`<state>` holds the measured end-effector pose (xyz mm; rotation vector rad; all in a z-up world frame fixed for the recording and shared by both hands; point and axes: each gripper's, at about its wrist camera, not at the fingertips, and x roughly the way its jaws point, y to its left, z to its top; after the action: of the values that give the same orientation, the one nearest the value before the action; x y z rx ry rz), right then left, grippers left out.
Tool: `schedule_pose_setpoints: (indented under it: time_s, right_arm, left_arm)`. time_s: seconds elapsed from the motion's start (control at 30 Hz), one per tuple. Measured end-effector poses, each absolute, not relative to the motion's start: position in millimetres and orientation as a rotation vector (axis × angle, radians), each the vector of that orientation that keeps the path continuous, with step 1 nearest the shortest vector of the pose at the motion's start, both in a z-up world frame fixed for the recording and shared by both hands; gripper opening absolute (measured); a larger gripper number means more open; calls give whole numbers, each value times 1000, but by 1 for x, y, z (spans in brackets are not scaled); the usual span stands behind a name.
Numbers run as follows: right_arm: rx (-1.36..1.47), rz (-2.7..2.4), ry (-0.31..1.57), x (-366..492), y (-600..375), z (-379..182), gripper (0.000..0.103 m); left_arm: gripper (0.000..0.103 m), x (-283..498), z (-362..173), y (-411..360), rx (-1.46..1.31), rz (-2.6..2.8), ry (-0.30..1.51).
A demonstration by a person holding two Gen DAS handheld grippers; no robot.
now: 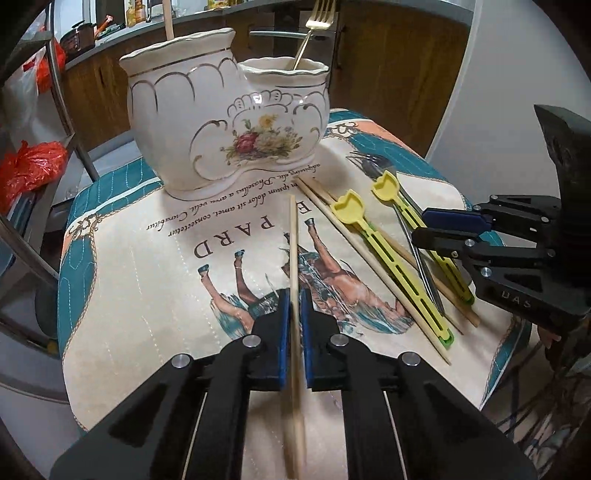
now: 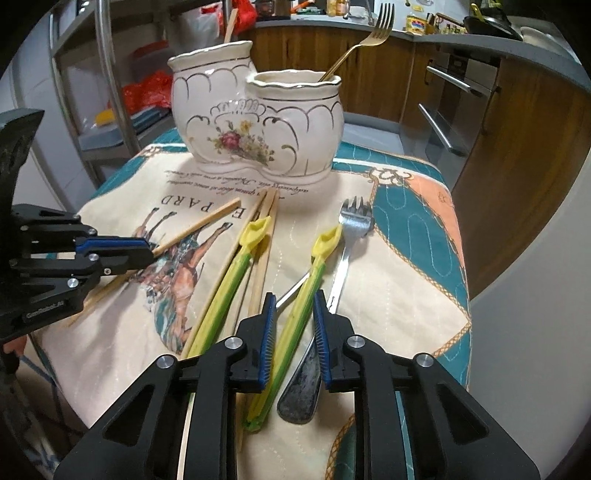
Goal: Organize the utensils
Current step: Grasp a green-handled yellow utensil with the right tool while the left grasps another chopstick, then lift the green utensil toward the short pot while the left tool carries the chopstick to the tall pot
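My left gripper (image 1: 294, 295) is shut on a wooden chopstick (image 1: 293, 240) and holds it over the horse-print cloth (image 1: 147, 295), pointing at the white ceramic two-pot holder (image 1: 207, 122). The right wrist view shows that gripper (image 2: 152, 251) at the left. My right gripper (image 2: 294, 299) is low over the utensil pile. Its jaws stand a little apart around a yellow-green tulip-tipped stick (image 2: 306, 284) that lies on the cloth. A steel fork (image 2: 354, 221) runs under its right finger. A second yellow stick (image 2: 225, 295) and loose chopsticks (image 2: 264, 258) lie beside it. A gold fork (image 2: 369, 37) stands in the holder's lower pot.
The cloth-covered table edge (image 2: 461, 295) drops off close to the right of the fork. A metal rack (image 1: 62, 96) with red bags (image 1: 33, 166) stands to the left. Wooden cabinets and an oven (image 2: 450, 110) lie behind. A wooden stick (image 1: 168, 18) rises from the taller pot.
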<state>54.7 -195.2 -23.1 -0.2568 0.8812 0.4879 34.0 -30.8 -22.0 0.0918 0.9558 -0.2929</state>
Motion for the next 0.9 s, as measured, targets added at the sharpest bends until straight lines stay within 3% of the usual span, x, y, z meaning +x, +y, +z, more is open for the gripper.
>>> schedule_pose_setpoints:
  time_s: [0.4,0.9]
  right_arm:
    - [-162,468,906,60,-202,-30,9]
    - [-84,520,661,38,-219,16,9]
  left_arm:
    - [9,31,-28,-34,113,-302,945]
    - [7,20,12,0,-5,-324,734]
